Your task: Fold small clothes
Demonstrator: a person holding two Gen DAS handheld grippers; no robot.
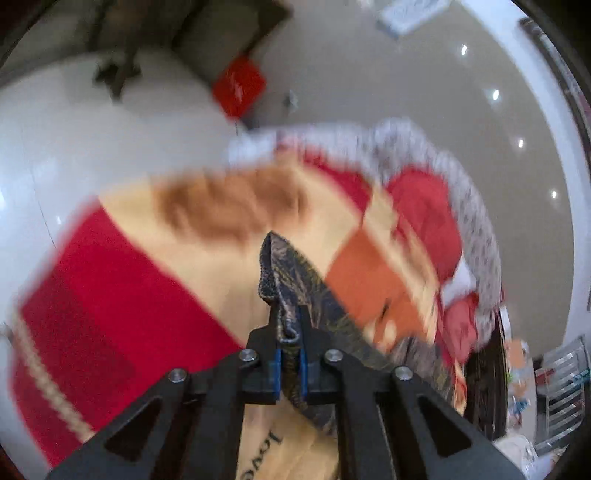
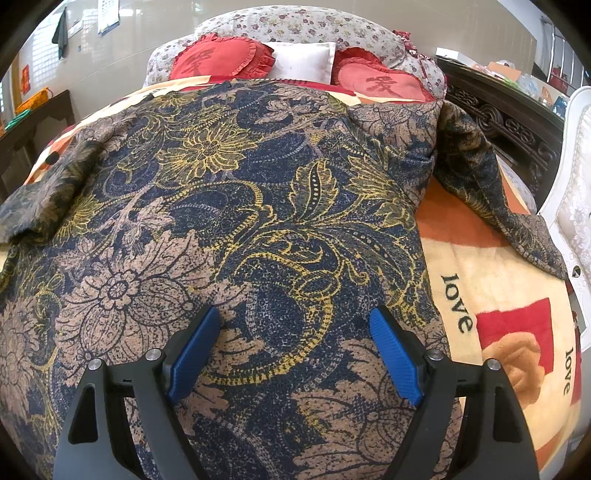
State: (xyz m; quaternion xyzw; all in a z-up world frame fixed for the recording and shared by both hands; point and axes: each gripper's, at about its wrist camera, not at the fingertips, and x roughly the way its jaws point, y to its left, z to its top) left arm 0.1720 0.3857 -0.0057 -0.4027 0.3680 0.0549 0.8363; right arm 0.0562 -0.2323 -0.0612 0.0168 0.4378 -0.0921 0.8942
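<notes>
Navy-and-tan floral cloth, the garment (image 2: 236, 206), is lying spread across the bed blanket (image 2: 491, 266) and covering most of it. Toward the garment's right side, a strip of blanket is showing bare, cream and orange with red squares and the word "love" printed on it. Beyond that strip a white padded chair edge (image 2: 576, 192) and a dark carved wooden rail (image 2: 506, 122) are closing in the room on that side. Past the garment's far edge, two red heart cushions (image 2: 221, 59) and a white pillow (image 2: 303, 61) are resting against a flowered bolster (image 2: 295, 22). At the garment's left, a sleeve-like flap is hanging toward the blanket's edge, with a dark wooden table (image 2: 40, 114) beyond it.

Yellow-outlined flowers and leaves are running over the garment, and a fold of it is lying doubled over near its far right corner.

Over the garment's near part, the right gripper (image 2: 295, 350) is hovering with its blue pads (image 2: 192, 354) standing wide apart and nothing between them.

In the blurred left wrist view, the left gripper (image 1: 290, 332) is pinching a hemmed edge of the garment (image 1: 284, 273), its fingers closed tight on the cloth, which is standing up out of the tips and trailing down to their right over the blanket (image 1: 122, 280).
</notes>
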